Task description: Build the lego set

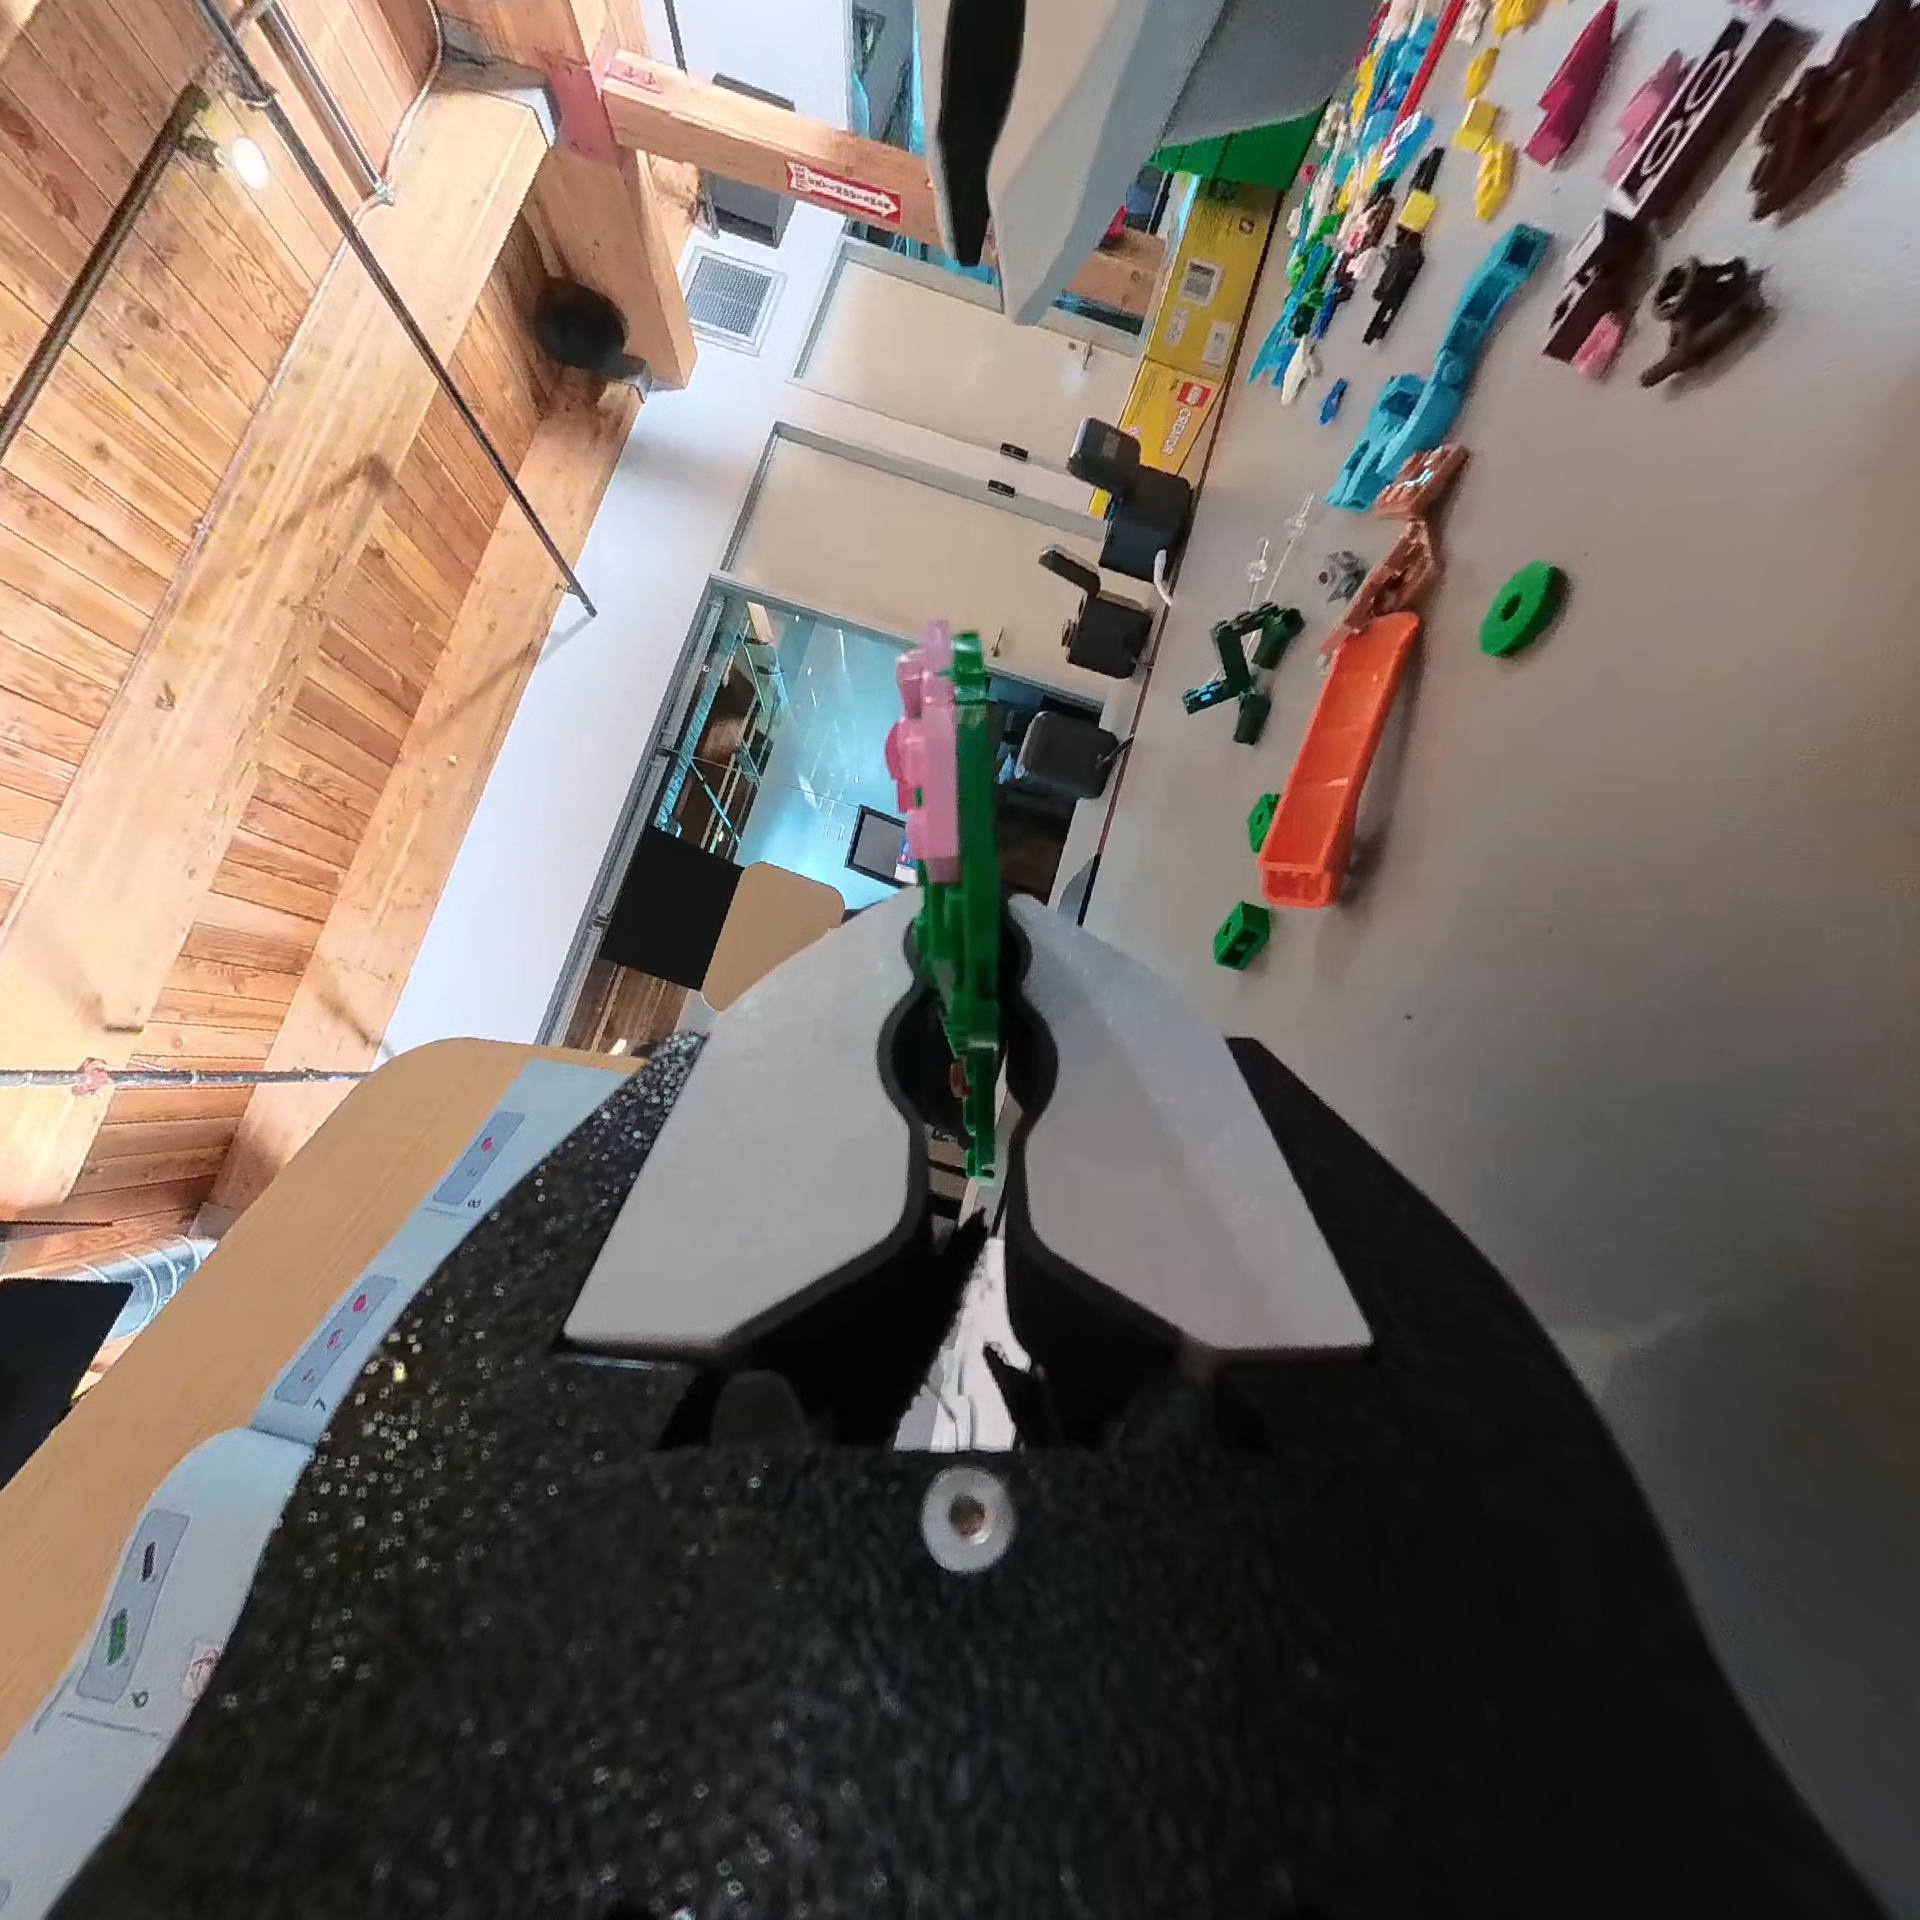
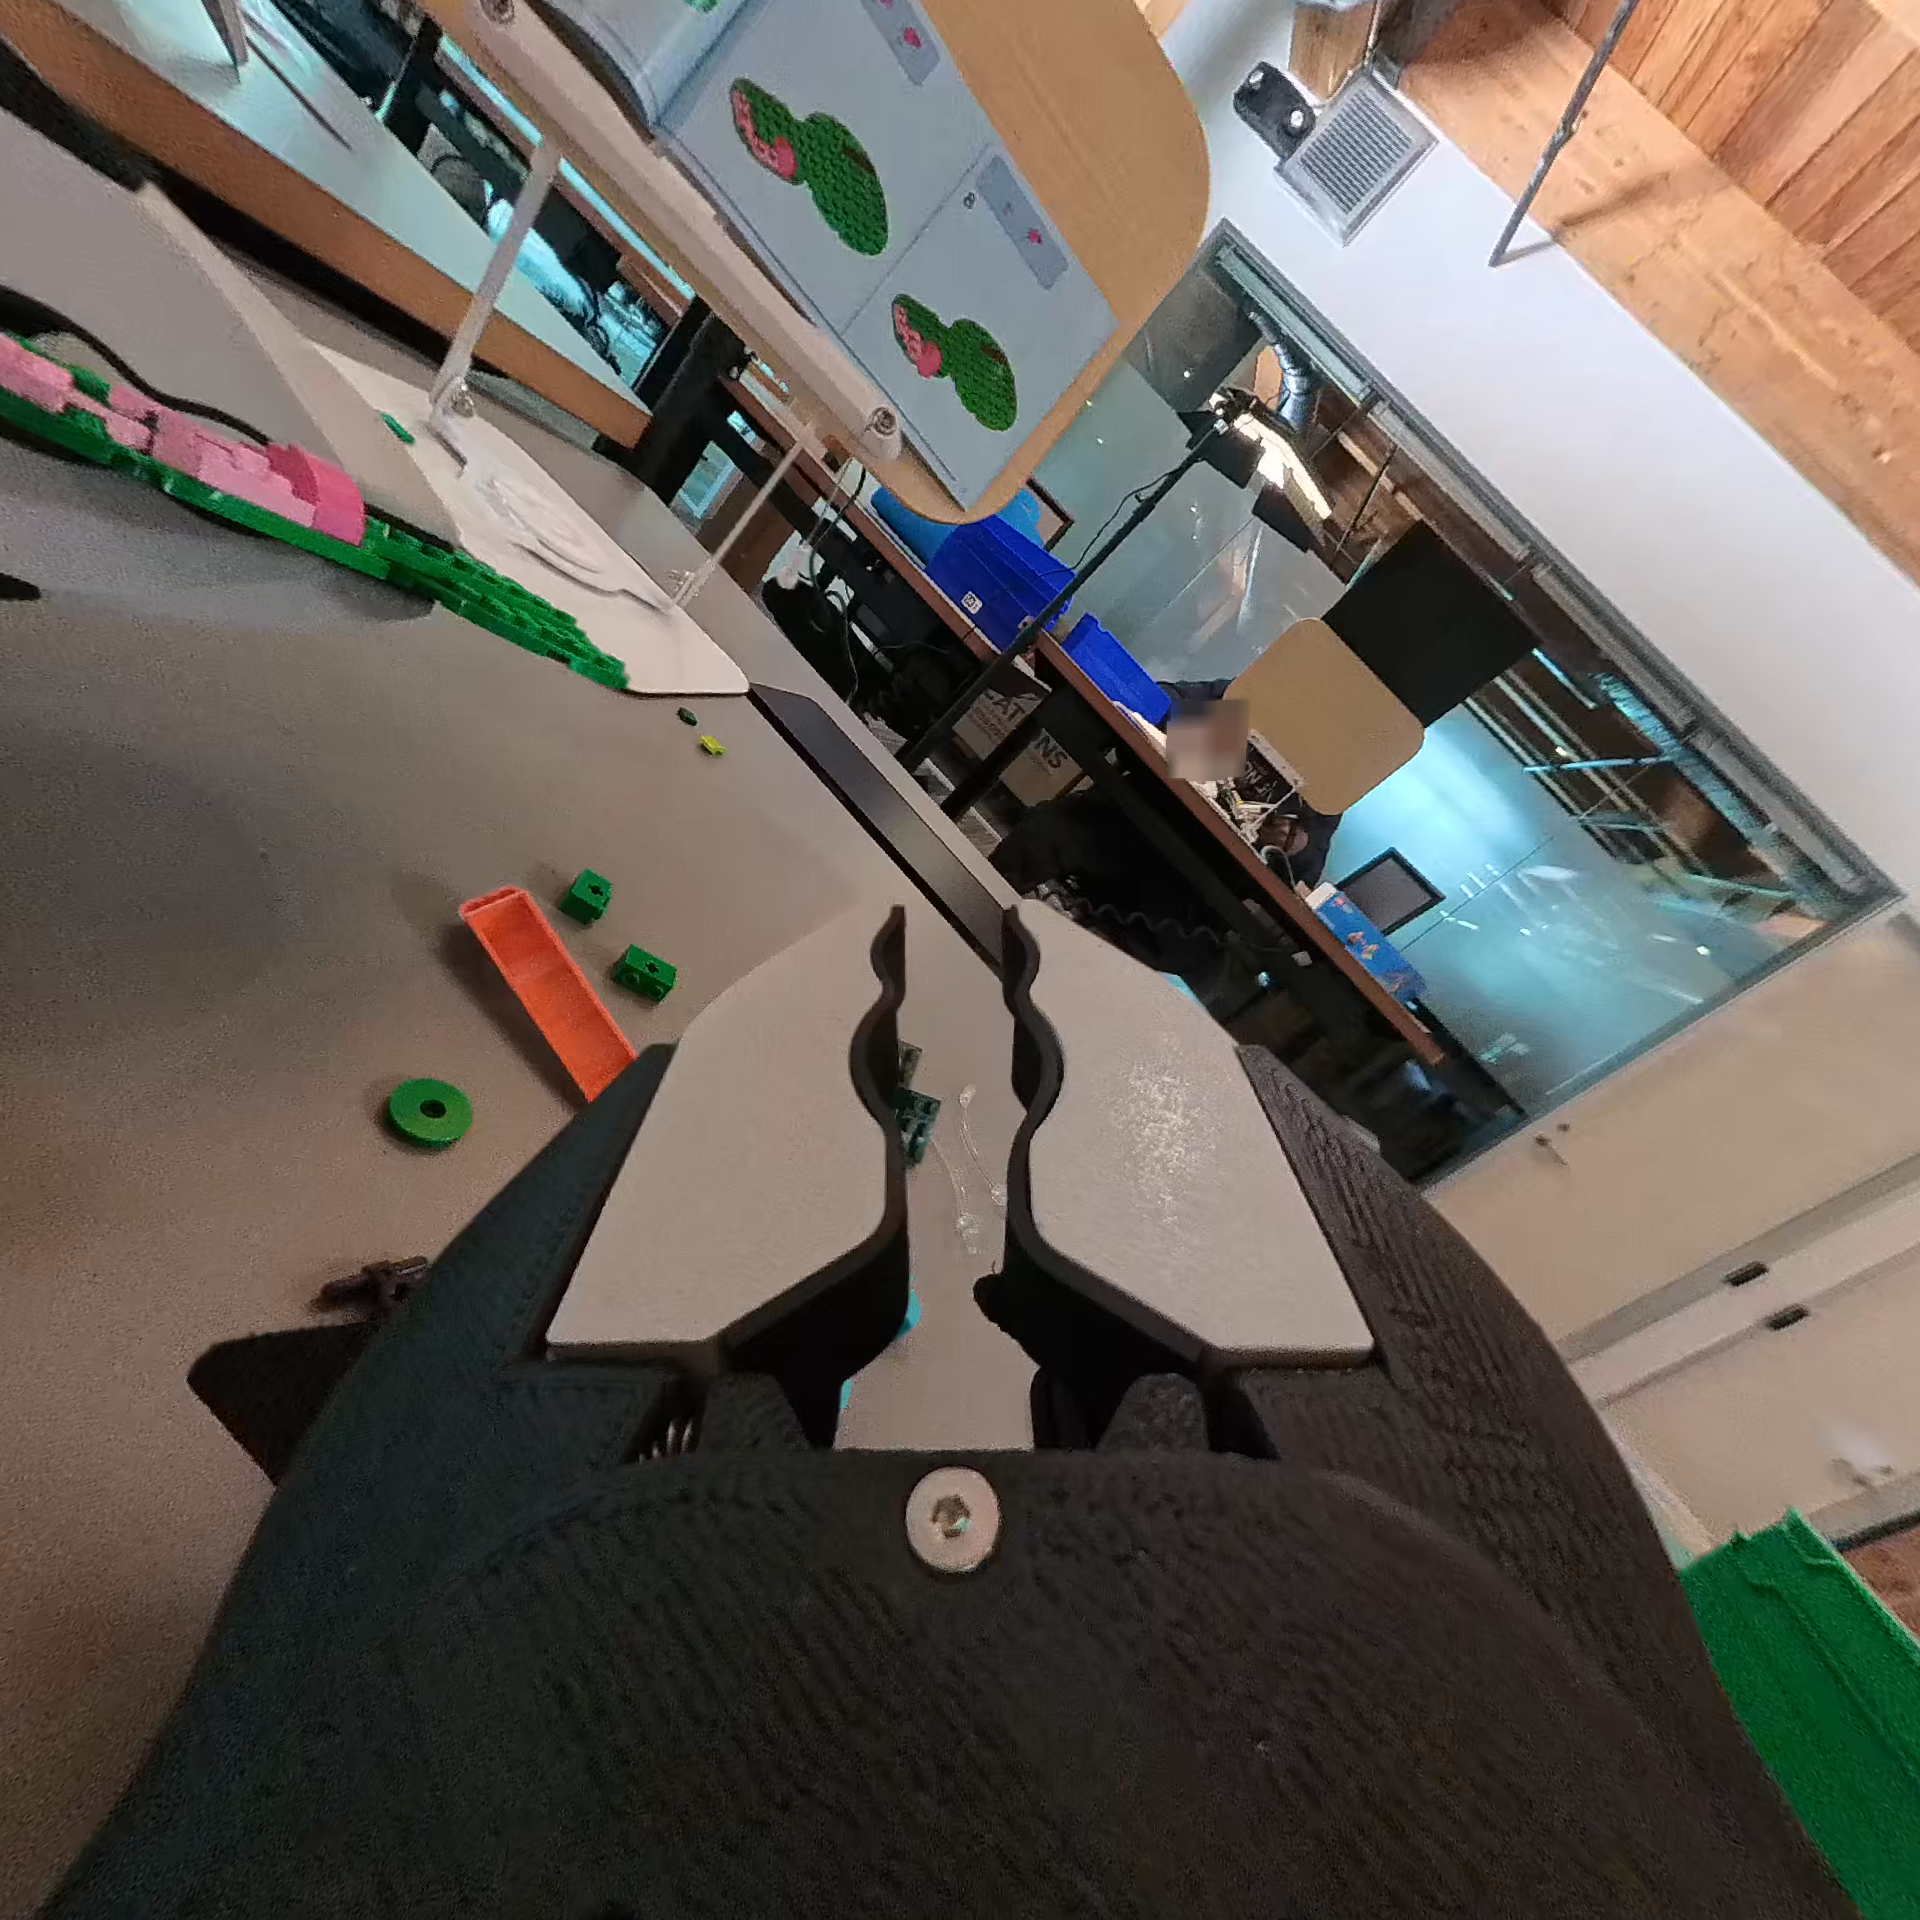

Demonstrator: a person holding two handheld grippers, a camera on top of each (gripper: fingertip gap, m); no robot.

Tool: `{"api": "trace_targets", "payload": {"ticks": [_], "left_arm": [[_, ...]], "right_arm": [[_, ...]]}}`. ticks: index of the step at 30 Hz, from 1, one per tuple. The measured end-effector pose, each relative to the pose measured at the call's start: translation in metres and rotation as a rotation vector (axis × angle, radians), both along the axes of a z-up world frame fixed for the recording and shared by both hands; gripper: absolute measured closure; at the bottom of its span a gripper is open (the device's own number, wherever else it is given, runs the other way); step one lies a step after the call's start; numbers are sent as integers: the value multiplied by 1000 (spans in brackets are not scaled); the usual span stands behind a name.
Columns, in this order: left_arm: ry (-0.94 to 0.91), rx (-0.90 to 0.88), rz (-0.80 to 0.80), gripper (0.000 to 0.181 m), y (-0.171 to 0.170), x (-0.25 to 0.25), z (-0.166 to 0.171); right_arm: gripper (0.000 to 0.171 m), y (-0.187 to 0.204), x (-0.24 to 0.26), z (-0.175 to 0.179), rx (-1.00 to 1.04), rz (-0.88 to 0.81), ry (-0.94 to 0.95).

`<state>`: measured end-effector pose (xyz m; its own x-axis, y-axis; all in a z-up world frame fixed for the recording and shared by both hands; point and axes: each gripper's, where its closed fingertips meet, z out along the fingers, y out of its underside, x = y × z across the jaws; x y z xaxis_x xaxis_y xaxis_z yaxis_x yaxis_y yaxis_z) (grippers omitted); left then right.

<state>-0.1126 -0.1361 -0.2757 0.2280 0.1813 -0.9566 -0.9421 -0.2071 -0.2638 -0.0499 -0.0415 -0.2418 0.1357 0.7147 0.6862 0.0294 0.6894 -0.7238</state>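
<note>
The flat green lego plate w/ pink bricks on one face (image 1: 961,831) is pinched edge-on by the left gripper (image 1: 961,935), jaws nearly closed, plate sticking out past the tips, probably so pieces can be pressed on. The right gripper (image 2: 951,925) is held slightly apart, empty, above small clear parts (image 2: 966,1164). Farther off: orange brick separator tool (image 2: 545,992), grey table (image 2: 208,831).
</note>
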Motion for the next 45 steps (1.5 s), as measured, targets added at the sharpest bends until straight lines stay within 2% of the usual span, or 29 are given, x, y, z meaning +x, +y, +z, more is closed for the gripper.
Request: {"api": "trace_targets", "payload": {"ticks": [4, 12, 29, 43, 45], "left_arm": [[42, -20, -14, 173, 3, 6, -4], [40, -29, -23, 173, 4, 8, -6], [44, -33, -47, 173, 2, 12, -7], [71, -42, -47, 173, 2, 14, -8], [77, -45, -48, 173, 2, 15, -9]], "right_arm": [[156, 0, 1, 0, 19, -4, 4], [156, 8, 5, 9, -83, 0, 41], [156, 9, 0, 1, -97, -24, 7], [156, 35, 10, 10, -349, -35, 69], [156, 39, 10, 2, -424, -9, -1]]}}
